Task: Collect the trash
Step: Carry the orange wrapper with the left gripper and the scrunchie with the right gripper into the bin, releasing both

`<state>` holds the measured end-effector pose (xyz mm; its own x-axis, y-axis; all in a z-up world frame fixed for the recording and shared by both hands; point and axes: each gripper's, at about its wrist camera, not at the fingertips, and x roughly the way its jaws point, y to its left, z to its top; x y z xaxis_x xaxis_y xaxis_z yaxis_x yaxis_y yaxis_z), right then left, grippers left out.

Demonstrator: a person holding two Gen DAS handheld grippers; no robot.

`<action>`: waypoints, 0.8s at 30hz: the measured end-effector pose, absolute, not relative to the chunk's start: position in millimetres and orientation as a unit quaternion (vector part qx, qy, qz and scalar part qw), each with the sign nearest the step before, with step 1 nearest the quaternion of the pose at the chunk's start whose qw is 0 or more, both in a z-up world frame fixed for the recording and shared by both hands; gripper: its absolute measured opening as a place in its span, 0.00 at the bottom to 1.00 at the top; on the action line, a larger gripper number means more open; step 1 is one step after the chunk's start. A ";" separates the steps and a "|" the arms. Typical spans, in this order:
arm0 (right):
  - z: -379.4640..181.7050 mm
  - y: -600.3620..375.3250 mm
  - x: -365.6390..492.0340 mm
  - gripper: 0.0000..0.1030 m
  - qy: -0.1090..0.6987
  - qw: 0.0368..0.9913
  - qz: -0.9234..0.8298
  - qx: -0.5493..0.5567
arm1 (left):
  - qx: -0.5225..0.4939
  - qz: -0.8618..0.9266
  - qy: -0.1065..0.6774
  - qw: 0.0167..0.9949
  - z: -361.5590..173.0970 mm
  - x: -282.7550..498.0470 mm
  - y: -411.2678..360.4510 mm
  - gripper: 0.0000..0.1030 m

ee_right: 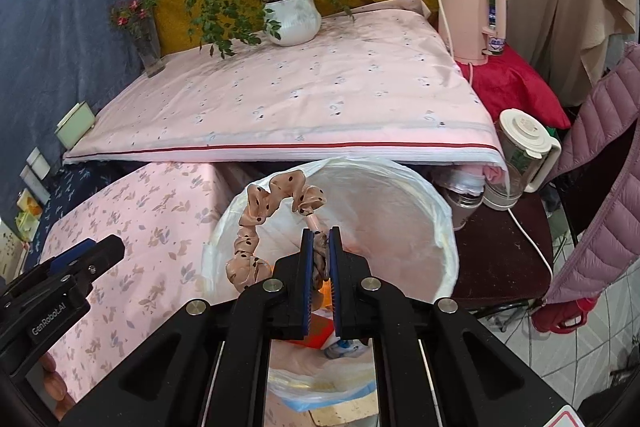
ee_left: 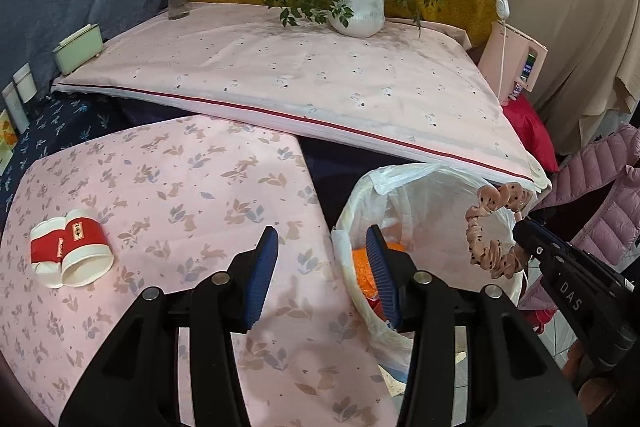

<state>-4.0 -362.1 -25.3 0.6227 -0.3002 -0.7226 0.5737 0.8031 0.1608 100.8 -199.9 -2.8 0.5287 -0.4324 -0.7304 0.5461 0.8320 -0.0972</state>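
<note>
- Right now the right gripper has its jaws pinched together on a pink, dark-dotted fabric headband, gripping it near one end
- From that grip the headband arches up and away to the gripper's left, curling back down to a free end just left of the blue pads
- Directly ahead of and below the right gripper sits the trash bin, lined with a white plastic bag; the headband hangs over its open mouth, apart from the liner as far as can be seen
- Orange and red trash lies in the bin's bottom, just beneath the closed jaws
- The left gripper holds nothing, its jaws spread wide apart
- Two nested red-and-white paper cups lie on their sides on the pink rabbit-print cloth, well off to the left gripper's left
- Seen from the left wrist, the bin is just to that gripper's right, with the headband beyond its right finger, over the far rim
</note>
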 end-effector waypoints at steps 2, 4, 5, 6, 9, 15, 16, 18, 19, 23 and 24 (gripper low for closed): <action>-27.1 -359.5 3.4 0.13 0.360 0.880 -0.246 0.188 | 0.071 -0.274 0.394 0.874 -2.5 104.5 -193.3 0.42; -28.9 -356.5 8.5 0.16 0.362 0.880 -0.245 0.186 | 0.067 -0.269 0.397 0.875 -3.1 108.6 -187.2 0.42; -28.7 -354.3 10.1 0.17 0.362 0.880 -0.245 0.185 | 0.064 -0.266 0.399 0.875 -3.7 110.8 -184.0 0.42; -28.7 -352.3 12.0 0.17 0.362 0.881 -0.244 0.184 | 0.063 -0.262 0.400 0.876 -4.4 112.5 -181.6 0.44; -27.2 -345.7 17.1 0.18 0.363 0.882 -0.239 0.182 | 0.059 -0.252 0.401 0.879 -6.6 116.8 -173.3 0.47; -18.7 -323.8 25.4 0.29 0.360 0.890 -0.222 0.170 | 0.050 -0.237 0.406 0.881 -10.4 123.5 -156.7 0.50; -17.3 -319.1 27.2 0.30 0.360 0.891 -0.218 0.167 | 0.049 -0.234 0.406 0.882 -10.7 124.2 -153.8 0.52; -14.5 -308.3 30.2 0.36 0.360 0.895 -0.211 0.161 | 0.046 -0.227 0.405 0.884 -11.1 125.8 -146.6 0.54; -13.8 -304.4 31.3 0.38 0.359 0.896 -0.209 0.159 | 0.044 -0.225 0.405 0.885 -11.3 126.0 -143.1 0.54; -12.1 -283.5 39.1 0.40 0.363 0.900 -0.193 0.145 | 0.037 -0.211 0.406 0.888 -10.8 130.0 -126.9 0.55; -11.8 -279.1 41.0 0.41 0.364 0.901 -0.190 0.142 | 0.036 -0.207 0.406 0.889 -10.8 131.1 -122.9 0.55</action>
<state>41.0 -279.1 -11.8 0.6637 -0.2384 -0.7090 0.4455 0.8874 0.1187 131.1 -122.9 -10.8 0.5846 -0.3397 -0.7368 0.3983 0.9113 -0.1042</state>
